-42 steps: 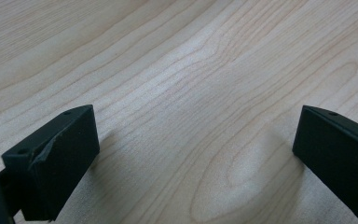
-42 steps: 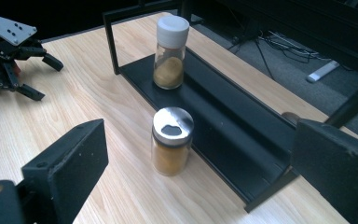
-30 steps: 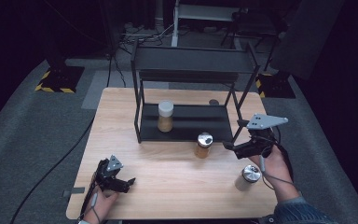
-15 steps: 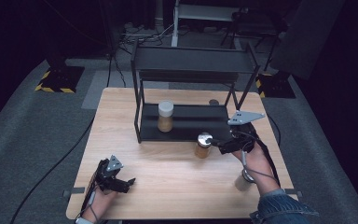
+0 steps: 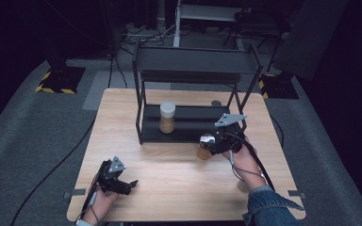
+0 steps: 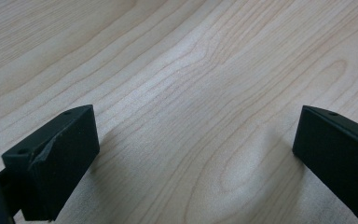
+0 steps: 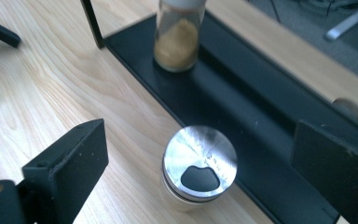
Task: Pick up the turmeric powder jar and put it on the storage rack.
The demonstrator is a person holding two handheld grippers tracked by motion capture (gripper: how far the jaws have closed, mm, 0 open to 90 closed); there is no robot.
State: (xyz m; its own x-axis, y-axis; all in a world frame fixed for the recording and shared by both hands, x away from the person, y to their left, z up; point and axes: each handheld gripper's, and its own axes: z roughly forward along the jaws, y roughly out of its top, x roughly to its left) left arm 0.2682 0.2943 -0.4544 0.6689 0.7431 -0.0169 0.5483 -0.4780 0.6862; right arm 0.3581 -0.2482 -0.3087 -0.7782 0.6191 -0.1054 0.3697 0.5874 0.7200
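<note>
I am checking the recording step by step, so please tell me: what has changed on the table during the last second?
The right claw moved left and away from the person, toward the shaker with the metal lid. Its jaws now stand open on either side of the shaker, not yet closed on it. Nothing was taken hold of or let go. The left claw, open on the table, the jar on the rack's lower shelf and the shaker stayed in place.

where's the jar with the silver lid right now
The silver-lidded jar stands on the table just in front of the black rack, right of centre in the high view, between the open jaws of the right gripper.
</note>
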